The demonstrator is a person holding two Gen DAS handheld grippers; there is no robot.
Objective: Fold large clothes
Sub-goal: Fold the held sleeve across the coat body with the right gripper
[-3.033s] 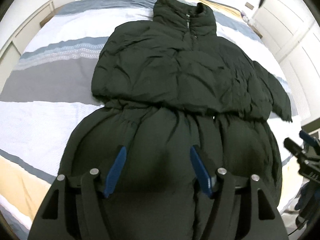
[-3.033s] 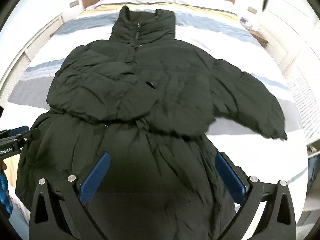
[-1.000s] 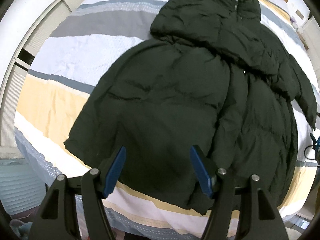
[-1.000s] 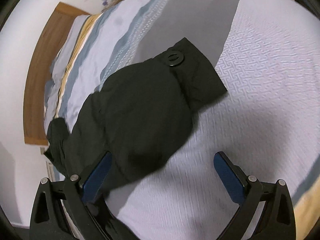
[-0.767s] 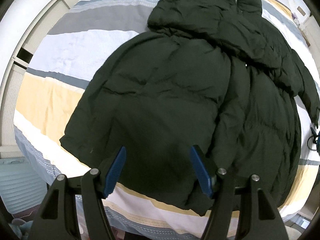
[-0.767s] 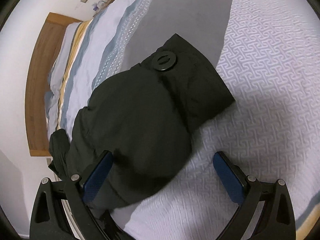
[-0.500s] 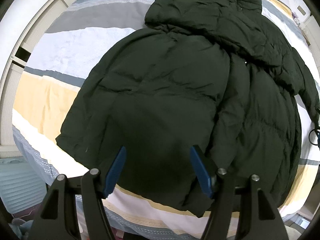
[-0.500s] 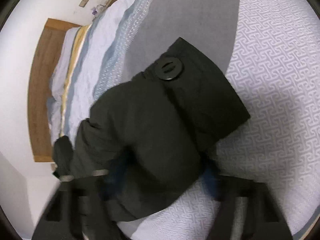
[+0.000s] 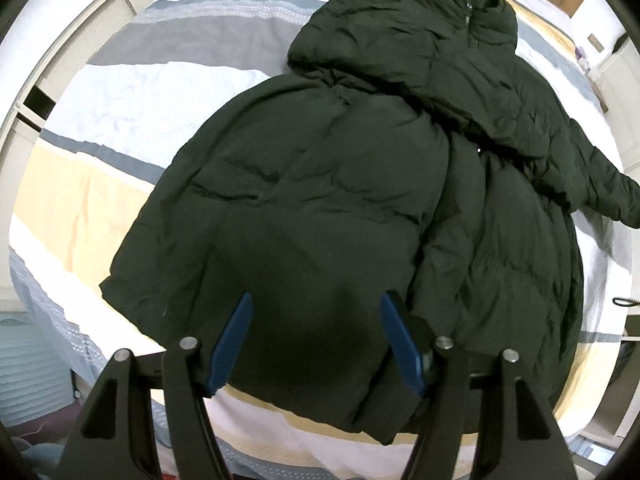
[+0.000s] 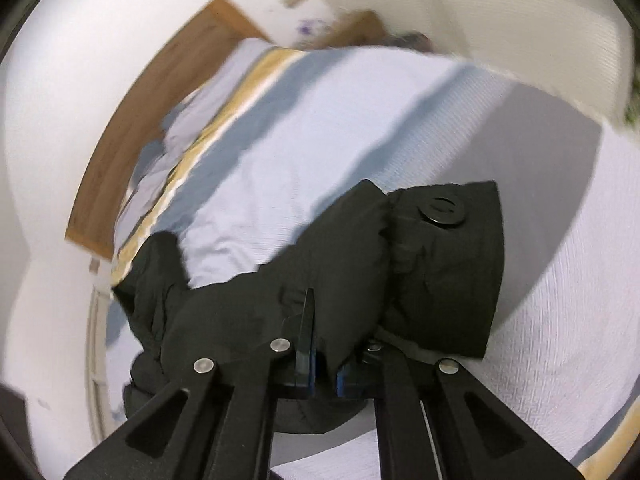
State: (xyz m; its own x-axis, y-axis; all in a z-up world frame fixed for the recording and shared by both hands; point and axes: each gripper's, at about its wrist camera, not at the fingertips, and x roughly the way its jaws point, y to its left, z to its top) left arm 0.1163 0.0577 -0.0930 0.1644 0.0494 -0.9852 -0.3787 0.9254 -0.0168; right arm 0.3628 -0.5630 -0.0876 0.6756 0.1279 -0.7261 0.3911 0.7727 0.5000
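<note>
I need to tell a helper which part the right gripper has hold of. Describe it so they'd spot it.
On the striped bed lies a black puffer coat. The right gripper is shut on its sleeve, the only part ending in a cuff with a round black button.

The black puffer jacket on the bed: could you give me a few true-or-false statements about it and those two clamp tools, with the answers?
1. The right gripper is clamped on the jacket's sleeve. True; its jaws have just been closing and fabric is pinched between them.
2. The left gripper is squeezed tight on the jacket. False; its blue pads stand apart above the hem and pinch nothing.
3. The sleeve cuff carries a round black button. True.
4. The jacket lies on a bare wooden floor. False; it lies on a bedspread striped in white, grey, blue and yellow.
5. The jacket's collar points to the far end of the bed in the left wrist view. True.
</note>
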